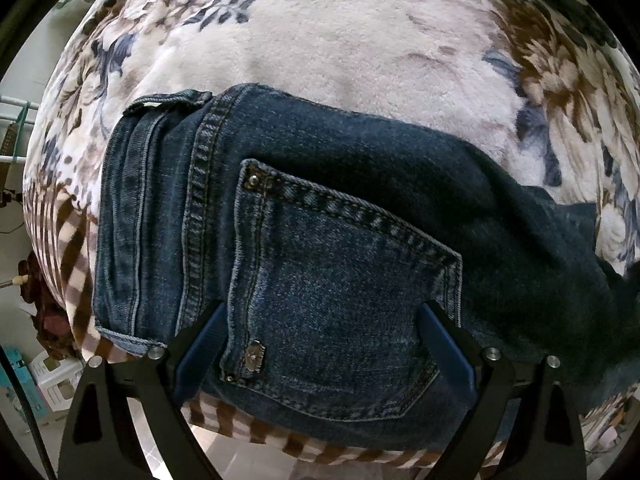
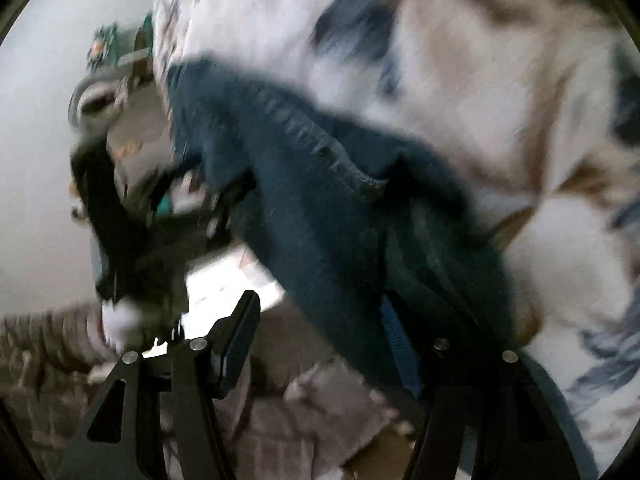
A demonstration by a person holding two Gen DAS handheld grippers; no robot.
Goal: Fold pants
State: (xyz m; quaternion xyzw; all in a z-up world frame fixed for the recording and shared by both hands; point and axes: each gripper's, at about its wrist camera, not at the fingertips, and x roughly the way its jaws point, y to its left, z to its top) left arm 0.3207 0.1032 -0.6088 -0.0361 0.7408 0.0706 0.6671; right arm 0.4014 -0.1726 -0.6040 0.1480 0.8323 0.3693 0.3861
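Note:
Dark blue jeans [image 1: 320, 240] lie on a floral fleece blanket [image 1: 340, 40] at the bed's near edge, waistband at the left and a back pocket [image 1: 340, 300] facing up. My left gripper [image 1: 320, 332] is open, its fingers resting on the denim either side of the pocket. In the blurred right wrist view the jeans [image 2: 320, 200] drape over the blanket's edge. My right gripper [image 2: 320, 340] is open, with its right finger [image 2: 400, 344] against the denim and its left finger [image 2: 236, 336] off the cloth. The other gripper [image 2: 120, 220] shows as a dark blur at the left.
The blanket [image 2: 500, 80] covers the bed and has a brown striped border [image 1: 72, 280] along its edge. Beyond the edge are a white basket [image 1: 56, 376] on the floor and a white rack [image 1: 16, 128] at the left. Floor shows below the bed edge.

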